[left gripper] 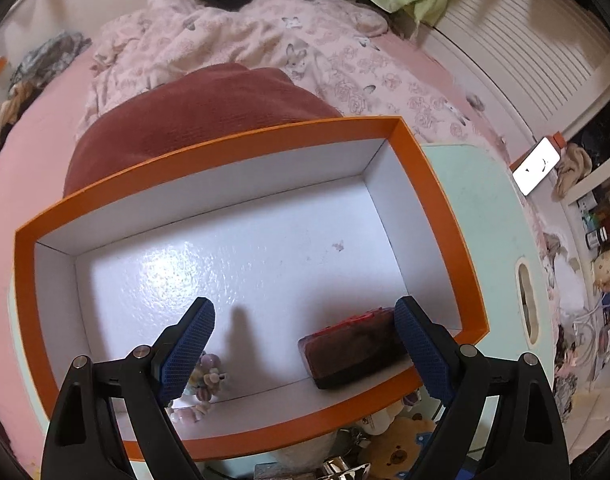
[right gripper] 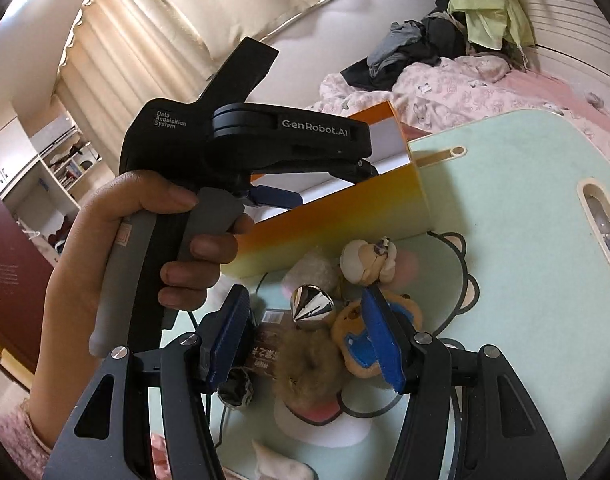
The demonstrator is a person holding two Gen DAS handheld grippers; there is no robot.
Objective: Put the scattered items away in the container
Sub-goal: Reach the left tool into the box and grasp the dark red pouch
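Ribbed blue pads of left gripper (left gripper: 305, 344) spread wide over orange cardboard box with glossy white inside (left gripper: 241, 256), dark red rectangular pouch (left gripper: 351, 350) in it, right gripper (right gripper: 305, 336) wide above fuzzy brown pompom (right gripper: 305, 364) on mint tabletop (right gripper: 517, 240).

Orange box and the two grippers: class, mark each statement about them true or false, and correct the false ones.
1. The orange box already holds a dark red packet. True.
2. The left gripper is clamped on the packet. False: its jaws are spread wide and hold nothing.
3. The right gripper hangs open over a pile of small toys outside the box. True.
4. The silver cone lies inside the box. False: it lies on the mint table among the toys.
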